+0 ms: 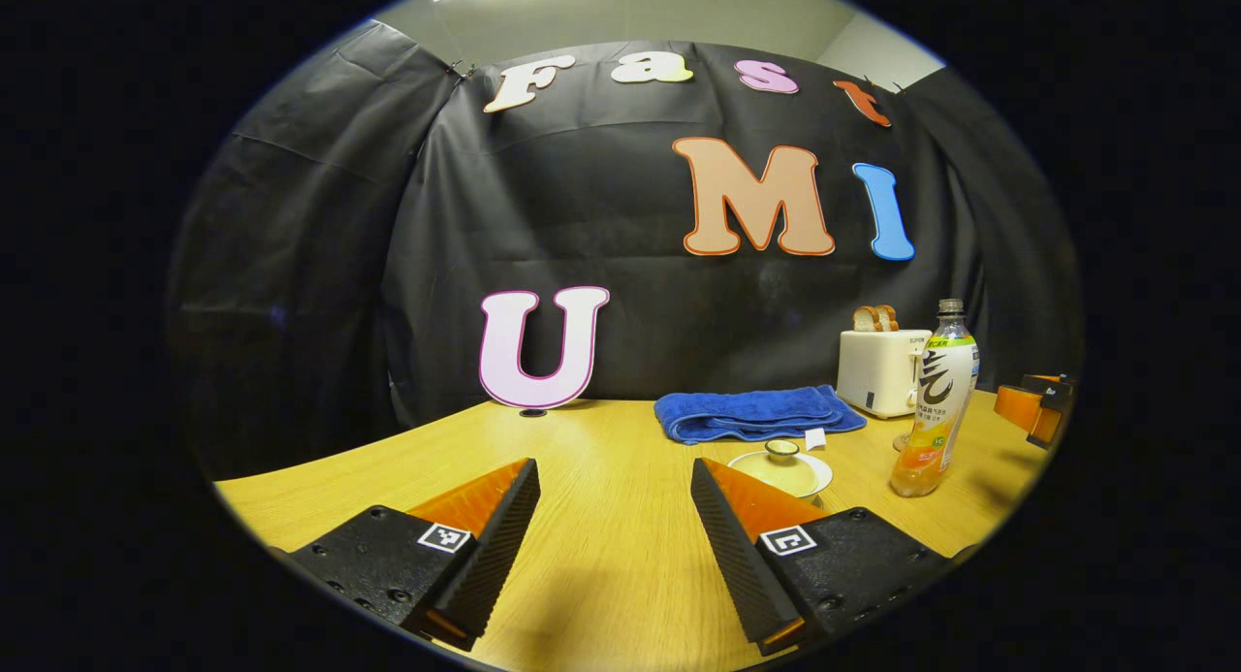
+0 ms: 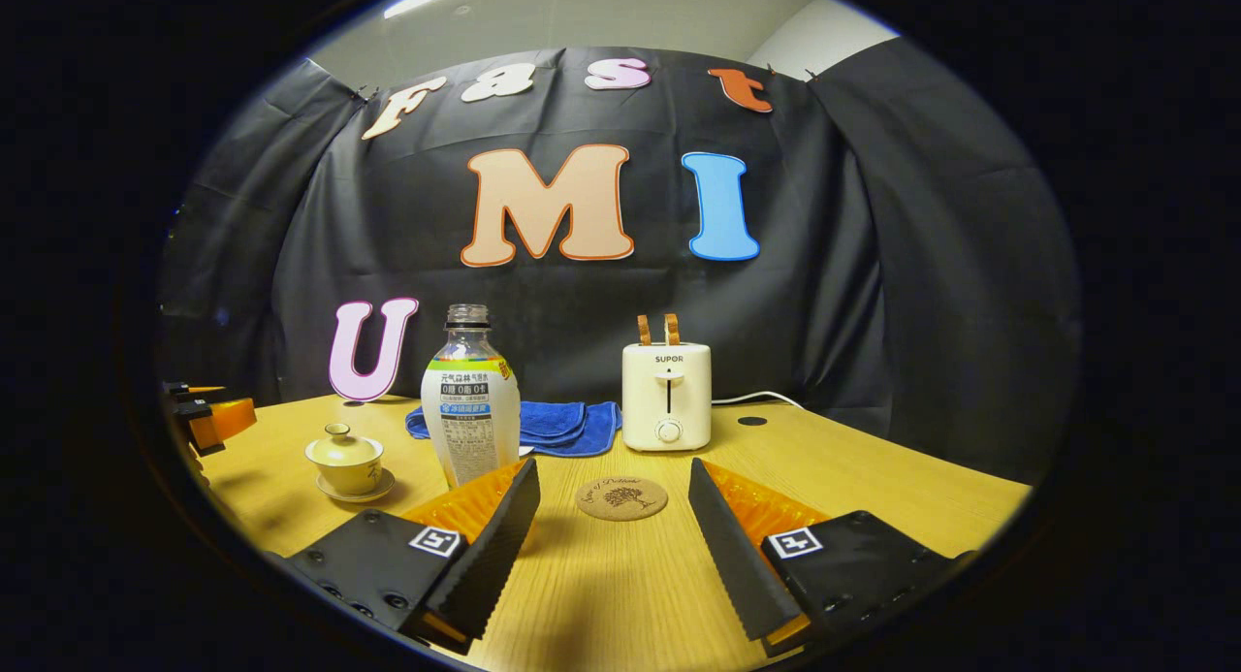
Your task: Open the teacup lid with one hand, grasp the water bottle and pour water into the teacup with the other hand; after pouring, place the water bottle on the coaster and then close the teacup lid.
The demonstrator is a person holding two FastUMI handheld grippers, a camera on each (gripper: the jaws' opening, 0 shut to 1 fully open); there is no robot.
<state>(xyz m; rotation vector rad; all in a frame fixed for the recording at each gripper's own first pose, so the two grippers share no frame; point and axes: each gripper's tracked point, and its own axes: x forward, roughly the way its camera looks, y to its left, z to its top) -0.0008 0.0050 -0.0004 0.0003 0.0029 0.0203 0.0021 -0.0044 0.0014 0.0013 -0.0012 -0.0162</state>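
i have both tools low over the wooden surface [image 2: 873, 478] with nothing held. my left gripper [image 1: 616, 517] has its jaws spread wide, and the teacup [image 1: 781, 470] sits just ahead and to its right with the lid [image 1: 781, 449] on, so that side looks best placed to lift the lid. my right gripper [image 2: 613, 517] is spread apart too, with the water bottle [image 2: 469, 405] standing upright, uncapped, just beyond its left finger. the coaster [image 2: 620, 497] lies bare between the fingers and a little ahead, a handy landing spot after pouring. the toaster [image 2: 667, 396] and the blue towel [image 2: 562, 425] sit further back, out of the way. i judge nothing of the task is started yet.
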